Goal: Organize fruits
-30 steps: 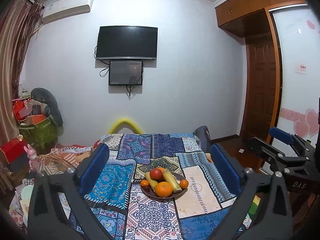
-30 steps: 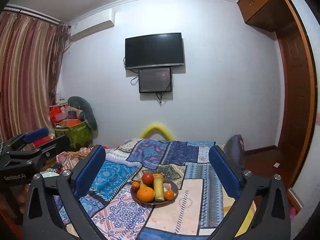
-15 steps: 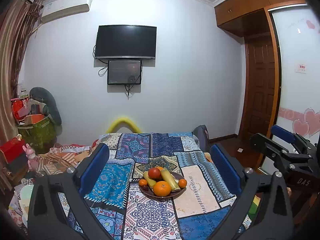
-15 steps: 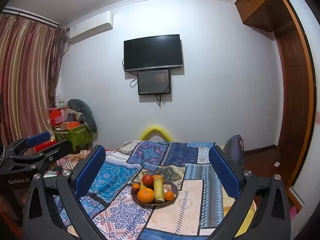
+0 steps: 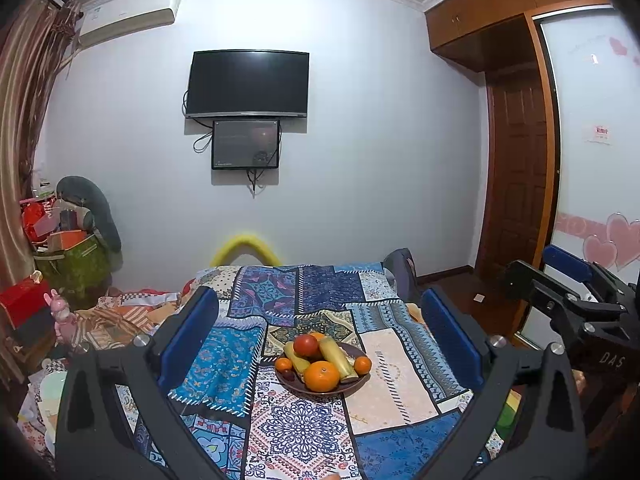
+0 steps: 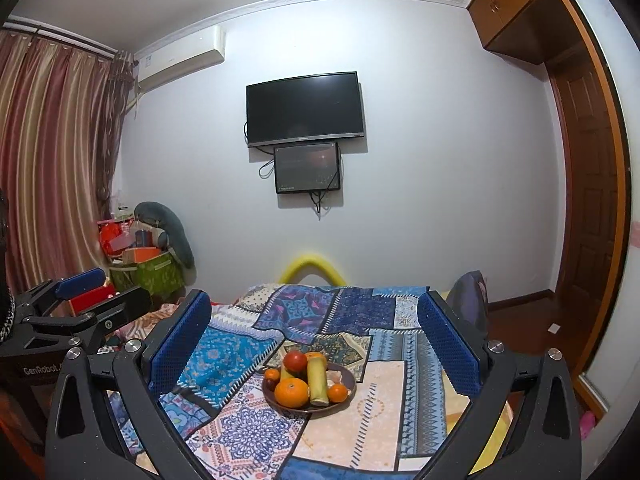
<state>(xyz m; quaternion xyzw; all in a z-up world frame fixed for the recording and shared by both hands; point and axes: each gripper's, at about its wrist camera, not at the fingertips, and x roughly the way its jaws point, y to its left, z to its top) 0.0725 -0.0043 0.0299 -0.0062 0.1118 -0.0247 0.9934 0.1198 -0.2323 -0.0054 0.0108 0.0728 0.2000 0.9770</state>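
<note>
A dark brown bowl (image 5: 352,387) sits on the patchwork bedspread (image 5: 280,424). It holds a large orange (image 5: 321,376), a red apple (image 5: 306,345), two yellow-green fruits and small oranges. The bowl also shows in the right wrist view (image 6: 348,376), with the large orange (image 6: 292,392) at its front. My left gripper (image 5: 320,340) is open and empty, raised well short of the bowl. My right gripper (image 6: 314,344) is open and empty too, also back from the bowl. The right gripper's body (image 5: 576,304) shows at the right of the left wrist view.
A TV (image 5: 248,84) and a smaller screen hang on the far wall. Boxes and a green bag (image 5: 72,264) pile up at the left by the curtain (image 6: 52,168). A wooden door (image 5: 516,176) and wardrobe stand at the right. A dark bag (image 6: 468,300) lies at the bed's far right.
Both grippers have shifted slightly, so the bowl sits a little higher and left in the left wrist view. Jaws stay open. The fruit has not moved.
</note>
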